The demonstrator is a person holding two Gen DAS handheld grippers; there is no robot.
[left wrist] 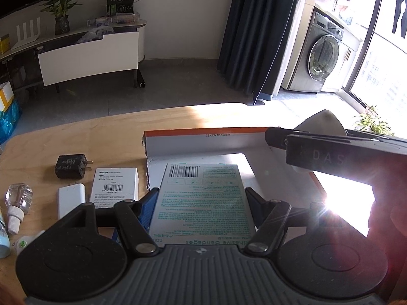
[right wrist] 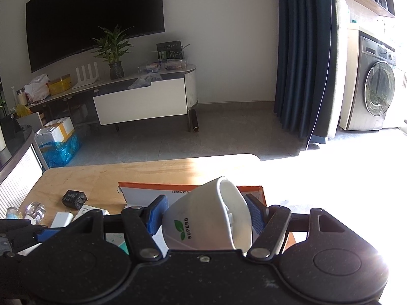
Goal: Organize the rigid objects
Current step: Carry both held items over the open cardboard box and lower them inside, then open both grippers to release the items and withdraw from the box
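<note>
My left gripper (left wrist: 202, 198) is shut on a flat box of adhesive bandages (left wrist: 203, 198), its printed back facing up, held over the open orange-rimmed cardboard box (left wrist: 203, 137). My right gripper (right wrist: 207, 212) is shut on a white cup (right wrist: 208, 218) marked SUPERB, tilted on its side, mouth to the right, above that same cardboard box (right wrist: 142, 190). In the left wrist view the right gripper (left wrist: 338, 150) reaches in from the right with the cup (left wrist: 323, 122) partly hidden behind it. Sun glare washes out the box's right part.
Left of the cardboard box on the wooden table (left wrist: 101, 137) lie a black charger (left wrist: 72, 166), a white power adapter box (left wrist: 115, 185), a white slab (left wrist: 71, 199) and a small clear bottle (left wrist: 17, 203). Beyond the table edge are floor, a TV cabinet (right wrist: 142, 101) and a washing machine (right wrist: 376, 94).
</note>
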